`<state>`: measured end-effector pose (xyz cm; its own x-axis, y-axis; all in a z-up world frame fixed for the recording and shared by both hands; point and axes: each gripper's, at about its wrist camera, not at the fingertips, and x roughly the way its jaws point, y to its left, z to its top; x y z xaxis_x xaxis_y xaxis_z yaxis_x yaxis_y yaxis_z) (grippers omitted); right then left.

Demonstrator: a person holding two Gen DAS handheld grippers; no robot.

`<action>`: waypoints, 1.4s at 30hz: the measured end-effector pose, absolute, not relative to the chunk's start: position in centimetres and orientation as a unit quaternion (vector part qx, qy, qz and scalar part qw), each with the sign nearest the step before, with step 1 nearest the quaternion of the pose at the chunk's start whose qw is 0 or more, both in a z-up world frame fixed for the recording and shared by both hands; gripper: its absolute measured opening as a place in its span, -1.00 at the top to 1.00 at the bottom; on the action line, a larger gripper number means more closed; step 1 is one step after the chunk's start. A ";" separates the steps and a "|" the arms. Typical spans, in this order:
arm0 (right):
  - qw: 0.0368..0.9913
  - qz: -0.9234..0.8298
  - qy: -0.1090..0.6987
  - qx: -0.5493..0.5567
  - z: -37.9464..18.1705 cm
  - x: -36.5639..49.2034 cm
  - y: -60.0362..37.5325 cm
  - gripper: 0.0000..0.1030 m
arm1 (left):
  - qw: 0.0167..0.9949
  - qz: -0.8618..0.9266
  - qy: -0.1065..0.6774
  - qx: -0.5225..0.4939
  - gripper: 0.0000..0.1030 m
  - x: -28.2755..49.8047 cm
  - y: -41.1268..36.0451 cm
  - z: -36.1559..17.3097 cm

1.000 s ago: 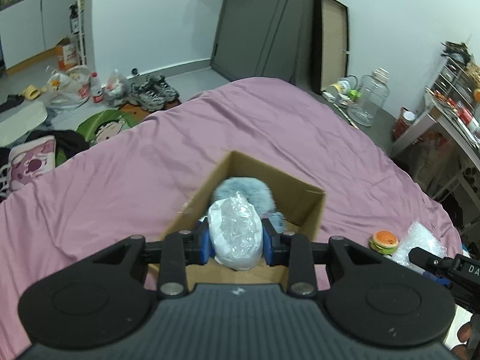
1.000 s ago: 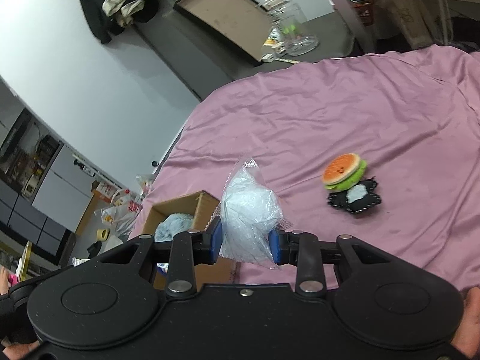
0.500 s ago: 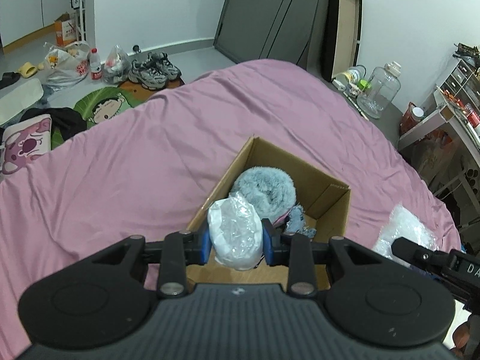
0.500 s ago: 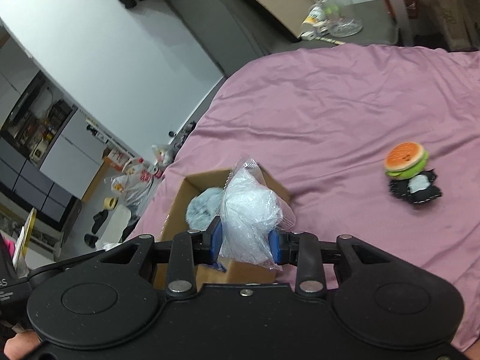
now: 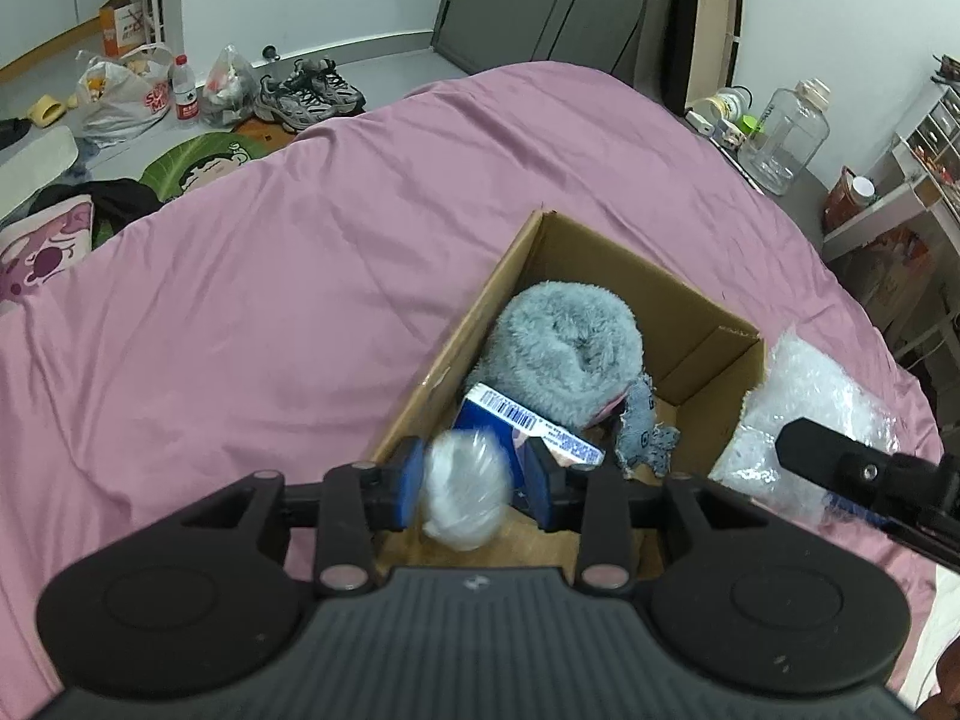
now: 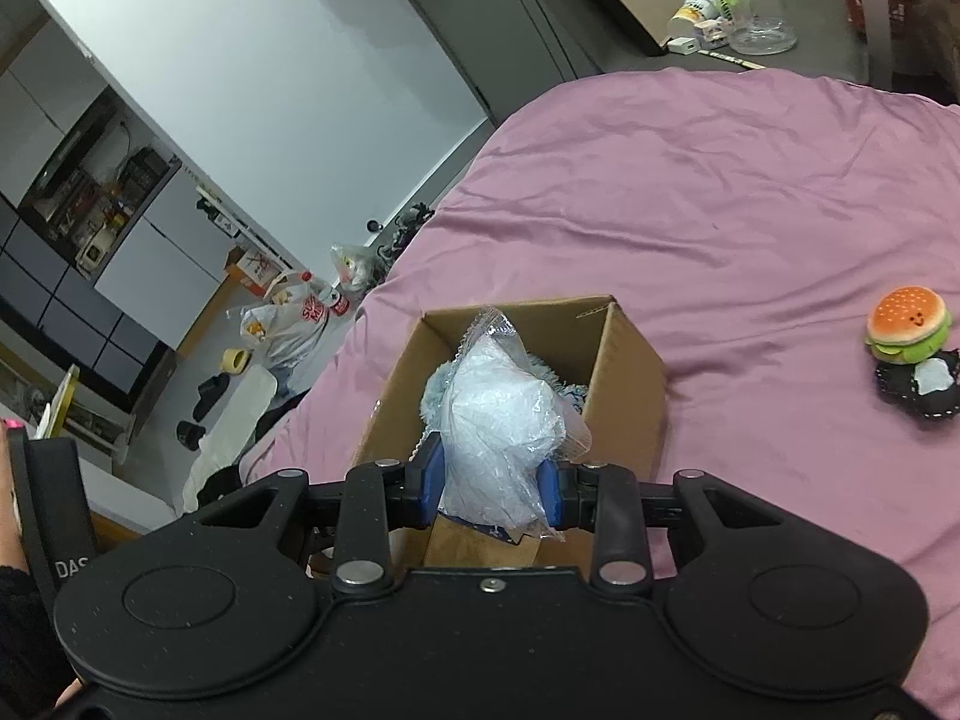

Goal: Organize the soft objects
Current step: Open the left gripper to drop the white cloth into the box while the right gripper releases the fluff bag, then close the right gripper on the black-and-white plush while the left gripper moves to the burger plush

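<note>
An open cardboard box (image 5: 708, 306) stands on the pink bedspread (image 5: 252, 300). In it lie a grey fluffy plush (image 5: 570, 348), a blue packet (image 5: 528, 420) and a small grey toy (image 5: 645, 432). My left gripper (image 5: 474, 483) is open over the box's near edge; a blurred white plastic-wrapped bundle (image 5: 465, 495) sits between its jaws with gaps on both sides. My right gripper (image 6: 495, 480) is shut on a clear plastic bag of white stuffing (image 6: 501, 426), just above the box (image 6: 630, 372). That bag (image 5: 804, 414) also shows at the box's right side in the left wrist view.
A burger plush (image 6: 909, 324) and a small black-and-white plush (image 6: 924, 387) lie on the bed to the right of the box. Shoes (image 5: 309, 90), bags and a bottle litter the floor beyond the bed. A big clear jar (image 5: 786, 132) stands on a dark surface at the back right.
Both grippers have moved closer over the box. The left jaws have opened and the white bundle is slipping down, blurred. The right gripper still holds its bag.
</note>
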<state>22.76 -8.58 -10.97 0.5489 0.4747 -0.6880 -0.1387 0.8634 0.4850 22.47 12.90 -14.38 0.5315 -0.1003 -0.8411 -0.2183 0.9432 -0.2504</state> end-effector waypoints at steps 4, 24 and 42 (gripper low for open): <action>0.857 0.181 0.449 0.176 -11.4 23.0 -7.7 0.38 | 0.860 0.028 0.482 -0.165 0.24 22.5 12.9 -14.6; 0.864 0.159 0.452 0.152 -10.3 22.3 -8.9 -0.11 | 0.864 0.032 0.473 -0.170 -0.16 21.7 12.6 -12.8; 0.878 0.110 0.420 0.203 -8.6 21.7 -21.5 -0.40 | 0.885 0.020 0.449 -0.118 -0.37 21.2 5.8 -9.0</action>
